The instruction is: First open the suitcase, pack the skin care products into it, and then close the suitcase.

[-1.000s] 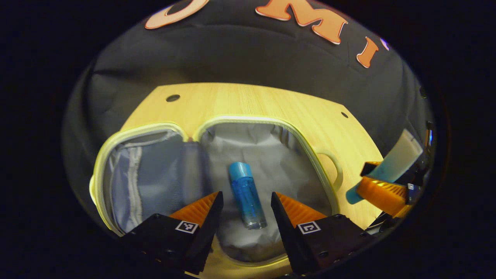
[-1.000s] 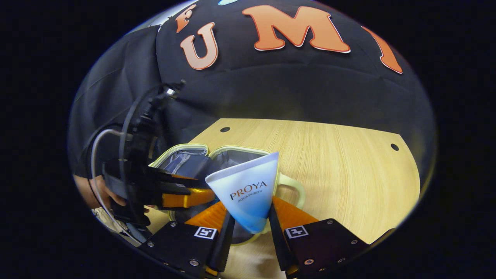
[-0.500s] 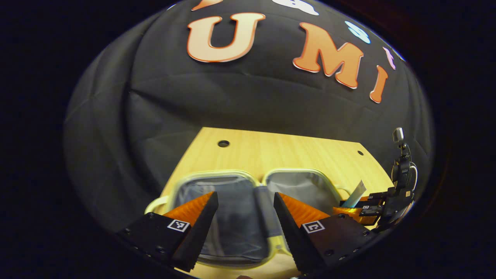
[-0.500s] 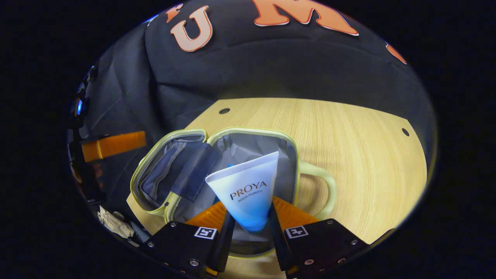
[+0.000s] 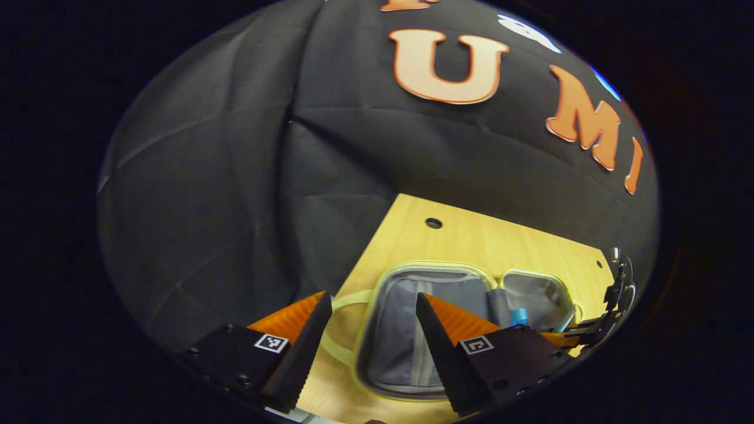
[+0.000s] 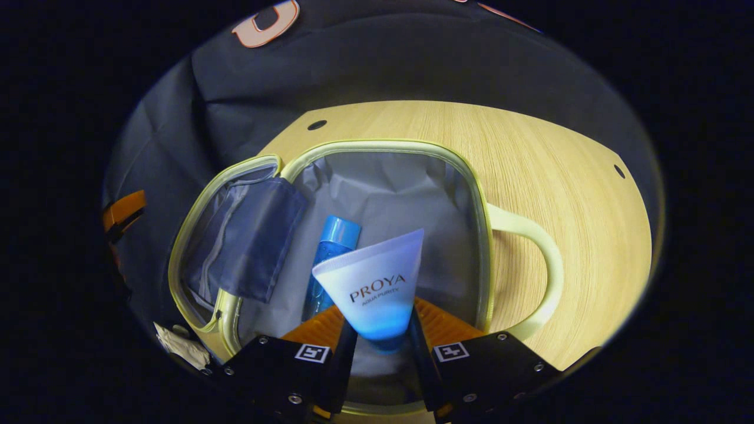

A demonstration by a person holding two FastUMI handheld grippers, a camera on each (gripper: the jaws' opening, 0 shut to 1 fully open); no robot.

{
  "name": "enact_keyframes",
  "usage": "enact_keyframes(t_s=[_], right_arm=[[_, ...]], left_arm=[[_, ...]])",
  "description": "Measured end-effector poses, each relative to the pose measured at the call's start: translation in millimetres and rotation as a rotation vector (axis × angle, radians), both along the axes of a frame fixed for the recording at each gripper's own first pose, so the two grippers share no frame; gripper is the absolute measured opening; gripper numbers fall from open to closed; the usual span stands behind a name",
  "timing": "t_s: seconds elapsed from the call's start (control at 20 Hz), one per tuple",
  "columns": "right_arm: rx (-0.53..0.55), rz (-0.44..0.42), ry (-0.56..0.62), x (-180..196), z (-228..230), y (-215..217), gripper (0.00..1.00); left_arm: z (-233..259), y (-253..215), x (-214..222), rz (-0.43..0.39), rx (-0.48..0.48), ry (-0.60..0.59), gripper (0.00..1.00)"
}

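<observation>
The right tool (image 6: 380, 341) was closed on the cap end of a soft tube (image 6: 374, 288), just above the open suitcase (image 6: 471, 176) on the desk (image 6: 559, 153). A bottle (image 6: 327, 259) lay inside, ahead of it. The tube looked light and squeezable. The left tool (image 5: 371, 330) was open, holding nothing.

The right gripper (image 6: 380, 347) pinches a tube (image 6: 372, 287) over the open suitcase (image 6: 471, 176), where a blue bottle (image 6: 327, 259) lies on the lining.
</observation>
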State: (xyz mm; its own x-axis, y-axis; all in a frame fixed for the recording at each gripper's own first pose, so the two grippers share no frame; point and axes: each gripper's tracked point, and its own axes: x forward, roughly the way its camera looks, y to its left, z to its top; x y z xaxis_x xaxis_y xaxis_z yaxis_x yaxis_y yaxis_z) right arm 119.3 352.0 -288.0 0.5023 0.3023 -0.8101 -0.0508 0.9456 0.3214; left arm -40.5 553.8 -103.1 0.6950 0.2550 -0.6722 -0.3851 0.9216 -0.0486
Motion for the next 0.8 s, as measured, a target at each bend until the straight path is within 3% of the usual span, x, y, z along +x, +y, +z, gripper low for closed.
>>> enact_keyframes(t_s=[0.2,0.4,0.5,0.6,0.65,0.7,0.8], right_arm=[[-0.048,-0.016,0.03,1,-6,-5,0.5],[-0.022,-0.047,0.032,5,-2,-7,0.5],[0.006,-0.069,0.009,9,9,-8,0.5],[0.035,-0.097,-0.044,15,27,-11,0.55],[0.044,-0.113,-0.075,19,36,-14,0.64],[0.052,-0.129,-0.103,22,46,-18,0.64],[0.05,-0.164,-0.16,24,65,-31,0.81]], left_arm=[[-23,26,-5,0.088,-0.004,0.013,0.9],[-36,50,-9,0.129,-0.013,0.02,0.94],[-45,63,-12,0.15,-0.037,0.026,0.9],[-60,72,-14,0.172,-0.07,0.039,0.9],[-71,73,-14,0.177,-0.098,0.053,0.9],[-81,74,-15,0.181,-0.129,0.068,0.9],[-102,72,-18,0.188,-0.191,0.113,0.9]])
